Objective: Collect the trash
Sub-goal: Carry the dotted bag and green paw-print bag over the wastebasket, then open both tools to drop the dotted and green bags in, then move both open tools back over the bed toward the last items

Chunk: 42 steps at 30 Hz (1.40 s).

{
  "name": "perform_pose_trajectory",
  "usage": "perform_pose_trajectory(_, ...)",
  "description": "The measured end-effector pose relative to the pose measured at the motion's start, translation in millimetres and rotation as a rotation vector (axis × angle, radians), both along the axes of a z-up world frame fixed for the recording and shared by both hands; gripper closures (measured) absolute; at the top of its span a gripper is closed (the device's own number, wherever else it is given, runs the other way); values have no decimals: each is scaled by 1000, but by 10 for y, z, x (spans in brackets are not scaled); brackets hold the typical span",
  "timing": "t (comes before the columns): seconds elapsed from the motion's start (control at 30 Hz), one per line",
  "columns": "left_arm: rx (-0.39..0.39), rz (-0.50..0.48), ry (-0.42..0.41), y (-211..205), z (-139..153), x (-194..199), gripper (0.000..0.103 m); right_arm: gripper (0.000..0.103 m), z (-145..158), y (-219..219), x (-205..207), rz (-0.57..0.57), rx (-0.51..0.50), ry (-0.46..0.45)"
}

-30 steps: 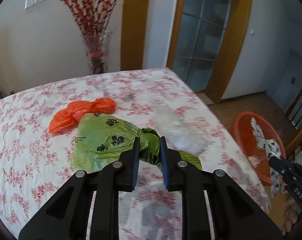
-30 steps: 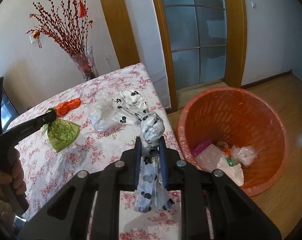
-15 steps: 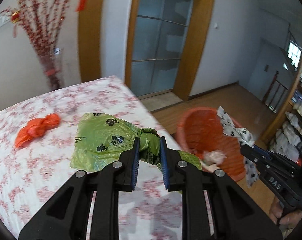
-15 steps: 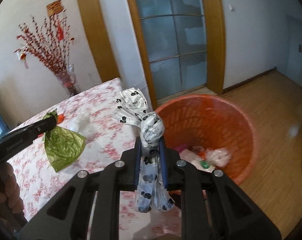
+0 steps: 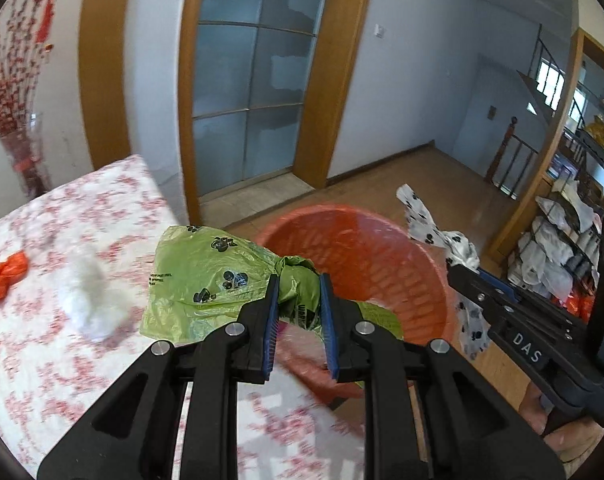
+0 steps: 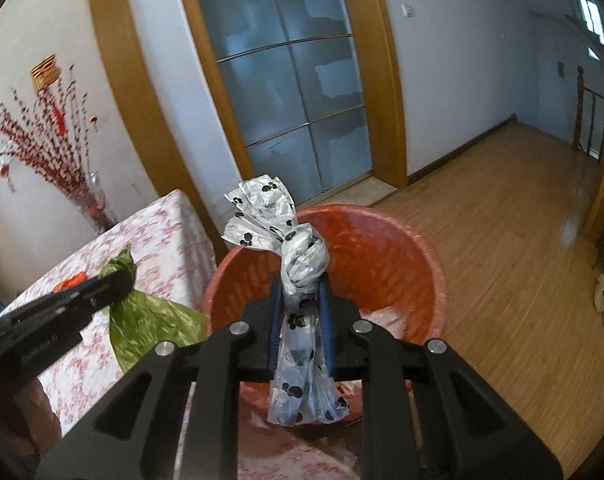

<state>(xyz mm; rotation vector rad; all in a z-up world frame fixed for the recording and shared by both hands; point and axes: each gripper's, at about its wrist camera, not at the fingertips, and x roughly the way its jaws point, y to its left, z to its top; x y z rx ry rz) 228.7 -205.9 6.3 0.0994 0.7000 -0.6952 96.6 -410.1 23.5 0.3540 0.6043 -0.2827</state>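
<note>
While both bags hang over or near the bin (image 6: 429,264), nothing is dropped yet. The left gripper (image 5: 298,300) pinches the green bag (image 5: 206,276) at its knot, at the bin's 9 o'clock rim. The right gripper (image 6: 300,300) is clamped on the white bag (image 6: 298,264), over the bin's mouth. Some trash already lies inside; an orange bag (image 5: 4,276) and a clear wad (image 5: 88,296) remain on the table (image 5: 42,360).

White letters "DAS" mark the right gripper (image 5: 463,280); the green bag (image 5: 206,280) shows "WARN" by its knot; other print is illegible.
</note>
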Motion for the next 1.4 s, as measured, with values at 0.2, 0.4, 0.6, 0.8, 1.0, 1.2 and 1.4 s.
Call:
perform_pose_trajectory(0.2, 13, -45, 8, -294, -90, -18, 84, 85, -58, -193, 28, -30, 15, -1)
perform_pose_trajectory(0.4, 23, -75, 20, -433, -204, 1, 84, 85, -120, -296, 121, -44, 30, -1)
perform_pose_trajectory(0.6, 17, -86, 26, -526, -226, 50, 84, 85, -172, -392, 185, -49, 39, 2)
perform_pose_trajectory(0.8, 25, -84, 45, -551, -299, 106, 84, 83, -238, -467, 275, -52, 62, 6)
perform_pose_trajectory(1.0, 39, -74, 66, -567, -355, 141, 64, 73, -311, -491, 315, -57, 76, 14)
perform_pose_trajectory(1.2, 61, -33, 68, -461, -404, 188, 52, 65, -385, -500, 322, -60, 82, 33)
perform_pose_trajectory(1.4, 107, 52, 49, -121, -465, 277, 44, 53, -392, -402, 304, -57, 23, 51)
